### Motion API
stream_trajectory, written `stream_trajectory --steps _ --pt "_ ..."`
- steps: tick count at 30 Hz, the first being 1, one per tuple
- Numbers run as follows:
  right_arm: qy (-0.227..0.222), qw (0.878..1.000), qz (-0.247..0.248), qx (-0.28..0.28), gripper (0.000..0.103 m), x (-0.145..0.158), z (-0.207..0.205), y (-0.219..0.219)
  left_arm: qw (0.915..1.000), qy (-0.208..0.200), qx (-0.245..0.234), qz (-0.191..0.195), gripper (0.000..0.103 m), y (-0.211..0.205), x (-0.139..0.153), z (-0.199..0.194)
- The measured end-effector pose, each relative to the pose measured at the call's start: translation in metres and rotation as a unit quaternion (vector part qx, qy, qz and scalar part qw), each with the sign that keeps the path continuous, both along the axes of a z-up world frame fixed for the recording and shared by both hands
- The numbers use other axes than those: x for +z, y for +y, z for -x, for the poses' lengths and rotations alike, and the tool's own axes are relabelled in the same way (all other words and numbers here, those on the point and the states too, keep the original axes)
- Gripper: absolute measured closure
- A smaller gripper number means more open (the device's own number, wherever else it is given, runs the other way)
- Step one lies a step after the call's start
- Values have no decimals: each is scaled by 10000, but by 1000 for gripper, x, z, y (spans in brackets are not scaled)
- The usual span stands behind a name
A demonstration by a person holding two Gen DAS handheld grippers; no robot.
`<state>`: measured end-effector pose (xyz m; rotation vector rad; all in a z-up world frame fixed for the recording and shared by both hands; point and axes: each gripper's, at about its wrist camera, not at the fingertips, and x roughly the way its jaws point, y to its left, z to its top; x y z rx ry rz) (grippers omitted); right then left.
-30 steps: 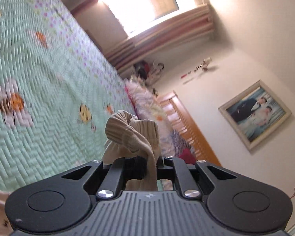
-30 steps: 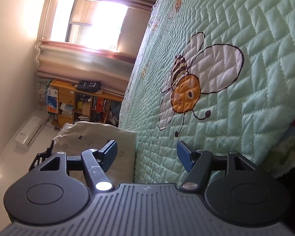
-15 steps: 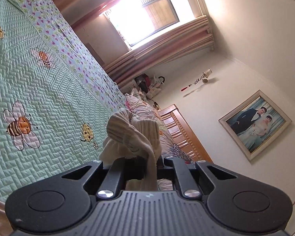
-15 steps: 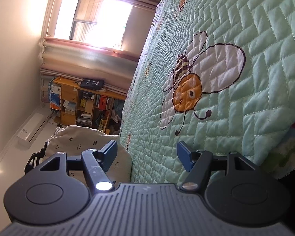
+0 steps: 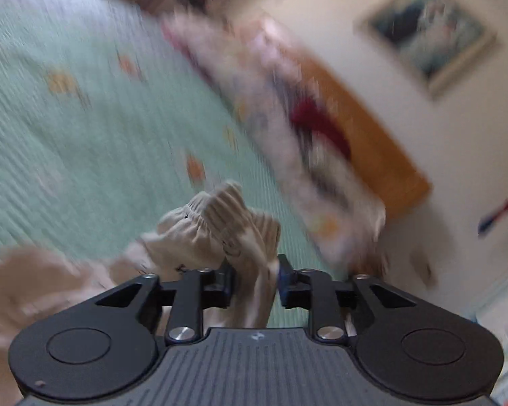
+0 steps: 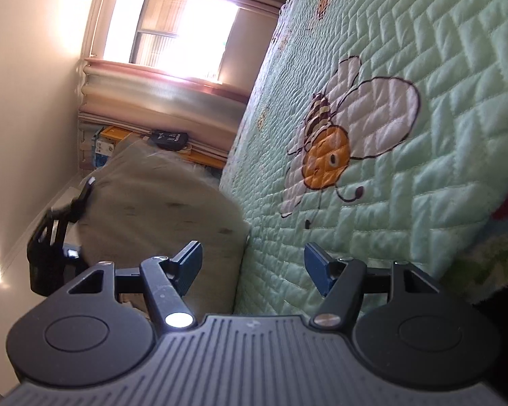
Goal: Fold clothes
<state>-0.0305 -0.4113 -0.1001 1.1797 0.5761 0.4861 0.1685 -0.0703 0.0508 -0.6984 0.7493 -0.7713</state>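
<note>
Beige ribbed-knit garment with an elastic gathered band (image 5: 216, 226): bunched up, ribbed cuff topmost, small dark print marks on the fabric. Left gripper (image 5: 254, 280) is clamped on a fold of it; cloth rises straight out from between the fingers, the rest trailing low-left over the mint-green quilted bedspread with bee motifs (image 5: 84, 128). Left wrist view is heavily motion-blurred, shows only a framed picture (image 5: 430, 34) on the wall. Right wrist view is sharp: right gripper (image 6: 250, 264) fingers wide apart, nothing between them, close over the bedspread beside an embroidered bee (image 6: 335, 155); garment hangs just left of its left finger, with the left gripper's black body visible far left, window (image 6: 172, 34) behind.
</note>
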Motion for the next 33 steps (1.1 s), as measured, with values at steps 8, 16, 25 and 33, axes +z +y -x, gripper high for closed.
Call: stream_trajectory --steps 8,16,25,33 --pt "291 9974 421 -511 31 1 30 -25 9951 184 -924 -296 40 -61 -30 0" --pt "143 9891 1215 -819 25 24 13 -42 9995 9 263 157 19 56 -9 41" --pt "737 9863 1445 311 22 26 -76 -35 9931 522 1014 283 19 142 -42 85" --pt "783 9825 876 1446 22 20 -117 -19 9956 693 551 292 16 121 -60 73"
